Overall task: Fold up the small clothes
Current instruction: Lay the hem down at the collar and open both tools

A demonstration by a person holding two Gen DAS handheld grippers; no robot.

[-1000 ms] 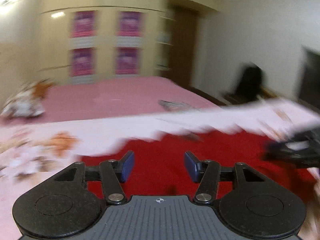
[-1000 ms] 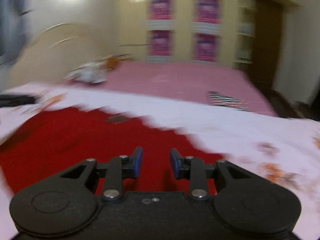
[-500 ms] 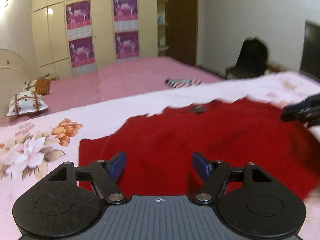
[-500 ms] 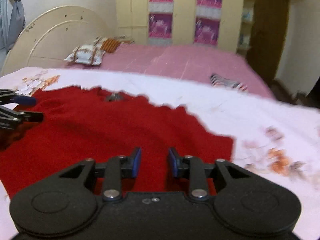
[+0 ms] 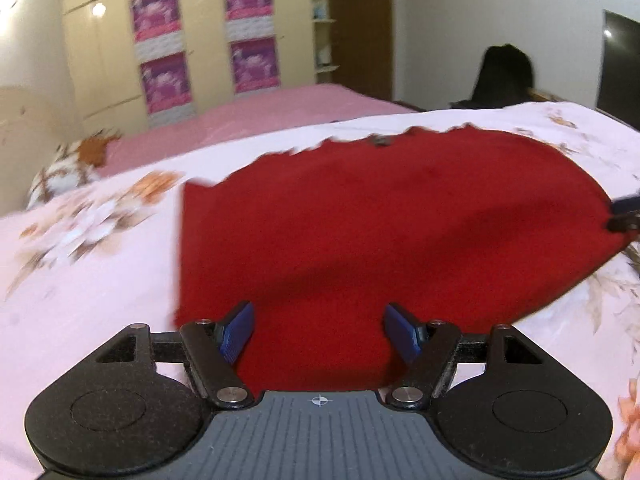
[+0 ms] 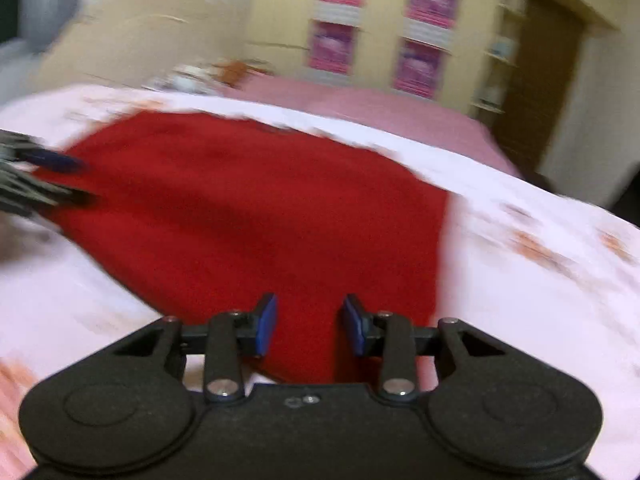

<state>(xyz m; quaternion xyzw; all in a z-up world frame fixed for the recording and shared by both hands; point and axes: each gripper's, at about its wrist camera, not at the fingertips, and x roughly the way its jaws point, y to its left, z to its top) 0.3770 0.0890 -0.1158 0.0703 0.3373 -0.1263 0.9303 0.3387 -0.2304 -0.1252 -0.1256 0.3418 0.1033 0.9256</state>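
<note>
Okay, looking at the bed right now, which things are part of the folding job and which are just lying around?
Part of the job:
- red garment, spread flat on the floral sheet
- left gripper, jaws open over its near edge
- right gripper, jaws open over its near edge

Just lying about:
- patterned pillow at the far end
- black chair by the wall

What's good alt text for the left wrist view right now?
A red garment lies spread flat on a pink floral bedsheet, with the left gripper over its near edge, jaws open and gripping nothing. The right gripper shows at the right edge by the cloth's far side; behind are a pink bed and a cream wardrobe.
</note>
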